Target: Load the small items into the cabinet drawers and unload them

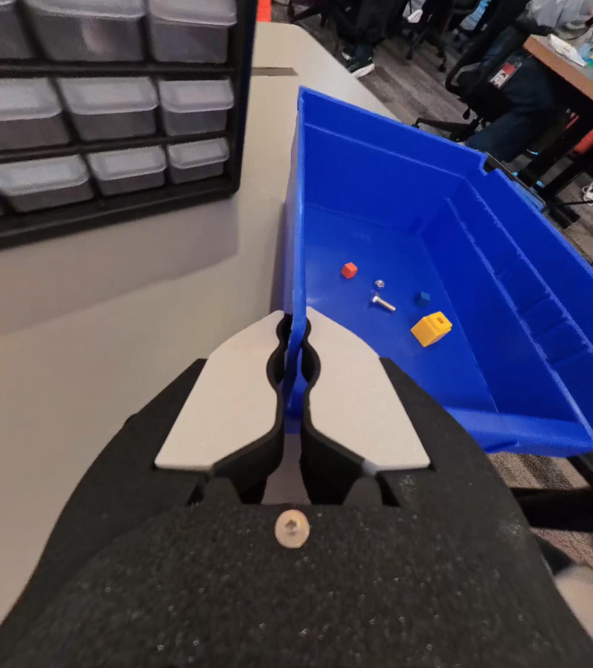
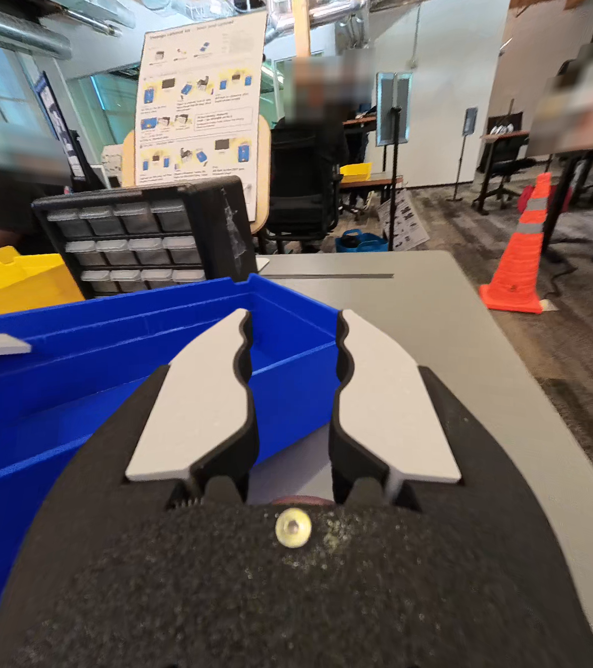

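Note:
My left gripper [image 1: 294, 325] is shut on the left wall of a blue bin [image 1: 504, 289], which sits tilted at the table's right edge. Inside the bin lie a red cube [image 1: 349, 270], a silver nut [image 1: 379, 283], a silver bolt [image 1: 383, 303], a small blue cube [image 1: 422, 298] and a yellow block [image 1: 431, 328]. The black cabinet [image 1: 99, 119] with clear drawers stands at the upper left, all drawers shut. My right gripper [image 2: 293, 321] is open and empty over the near right corner of the blue bin [image 2: 107, 354]. The cabinet [image 2: 143, 238] stands behind the bin.
A yellow bin [image 2: 9, 282] sits at the left beside the cabinet. The grey table [image 2: 414, 325] extends right of the bin. An orange cone [image 2: 523, 253] stands on the floor at the right. An instruction board [image 2: 197, 108], chairs and people are behind the table. The gap from one gripper's tips to the other's is roughly 30 centimeters.

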Action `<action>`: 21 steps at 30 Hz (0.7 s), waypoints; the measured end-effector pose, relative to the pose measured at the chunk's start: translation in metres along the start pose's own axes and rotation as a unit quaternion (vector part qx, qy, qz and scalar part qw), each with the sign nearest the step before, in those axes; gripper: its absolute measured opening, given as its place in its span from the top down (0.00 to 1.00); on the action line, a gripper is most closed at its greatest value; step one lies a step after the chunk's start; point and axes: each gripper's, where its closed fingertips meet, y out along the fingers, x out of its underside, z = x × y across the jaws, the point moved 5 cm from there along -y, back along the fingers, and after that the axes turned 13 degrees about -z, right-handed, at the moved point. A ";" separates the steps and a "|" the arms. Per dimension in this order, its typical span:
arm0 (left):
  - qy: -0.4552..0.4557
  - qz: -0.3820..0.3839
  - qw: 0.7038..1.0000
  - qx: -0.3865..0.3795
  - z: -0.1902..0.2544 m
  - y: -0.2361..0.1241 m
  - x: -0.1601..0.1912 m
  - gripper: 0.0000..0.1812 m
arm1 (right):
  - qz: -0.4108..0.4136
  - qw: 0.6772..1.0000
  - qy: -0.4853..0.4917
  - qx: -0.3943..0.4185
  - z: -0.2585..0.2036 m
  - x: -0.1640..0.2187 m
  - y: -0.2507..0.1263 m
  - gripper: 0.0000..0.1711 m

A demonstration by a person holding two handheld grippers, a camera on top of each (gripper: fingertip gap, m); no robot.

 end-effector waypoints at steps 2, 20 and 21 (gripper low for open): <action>-0.015 0.005 1.000 0.000 -0.010 -0.024 0.023 0.98 | -0.006 1.000 0.001 -0.008 -0.005 0.003 0.002 0.75; -0.161 0.093 0.979 -0.087 -0.093 -0.126 0.136 0.95 | -0.059 0.997 -0.050 -0.031 -0.037 0.026 0.021 0.75; -0.172 0.101 0.978 -0.068 -0.093 -0.127 0.136 0.94 | -0.061 0.996 -0.052 -0.030 -0.038 0.027 0.022 0.75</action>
